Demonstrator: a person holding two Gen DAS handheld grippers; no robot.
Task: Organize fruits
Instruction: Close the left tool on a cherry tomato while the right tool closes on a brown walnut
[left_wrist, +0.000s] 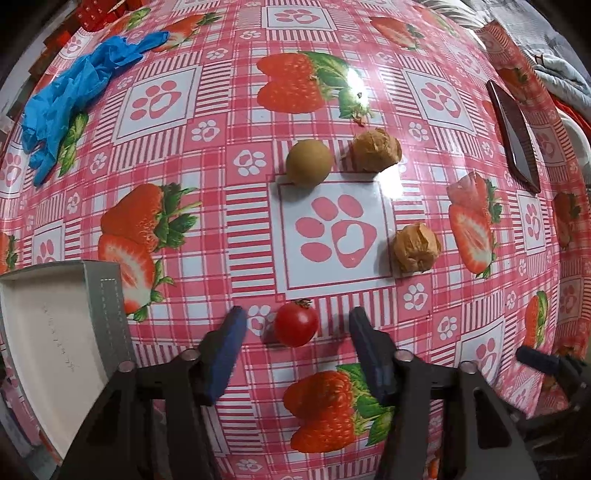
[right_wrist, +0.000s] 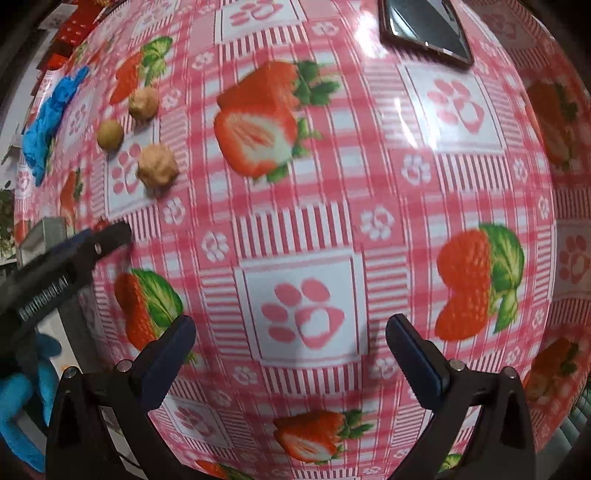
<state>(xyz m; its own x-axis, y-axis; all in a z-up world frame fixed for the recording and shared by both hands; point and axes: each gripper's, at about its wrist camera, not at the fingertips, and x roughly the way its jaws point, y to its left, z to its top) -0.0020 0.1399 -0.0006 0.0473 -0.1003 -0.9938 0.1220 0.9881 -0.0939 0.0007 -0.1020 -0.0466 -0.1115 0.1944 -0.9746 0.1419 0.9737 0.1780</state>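
Observation:
In the left wrist view a small red cherry tomato (left_wrist: 296, 324) lies on the table between the open fingers of my left gripper (left_wrist: 297, 321), touching neither. Beyond it lie a smooth round brown fruit (left_wrist: 309, 163) and two wrinkled tan fruits (left_wrist: 376, 150) (left_wrist: 416, 248). A grey-walled white tray (left_wrist: 55, 332) stands at the left, empty. My right gripper (right_wrist: 291, 332) is open and empty over bare tablecloth. In the right wrist view the three brown fruits (right_wrist: 157, 165) lie far left; the left gripper (right_wrist: 107, 236) mostly hides the tomato.
A pink strawberry-print tablecloth (left_wrist: 221, 229) covers the table. Crumpled blue gloves (left_wrist: 70, 96) lie at the far left. A dark phone (left_wrist: 513, 133) lies near the right edge, also in the right wrist view (right_wrist: 424, 27). Red boxes (left_wrist: 99, 13) stand beyond the far-left edge.

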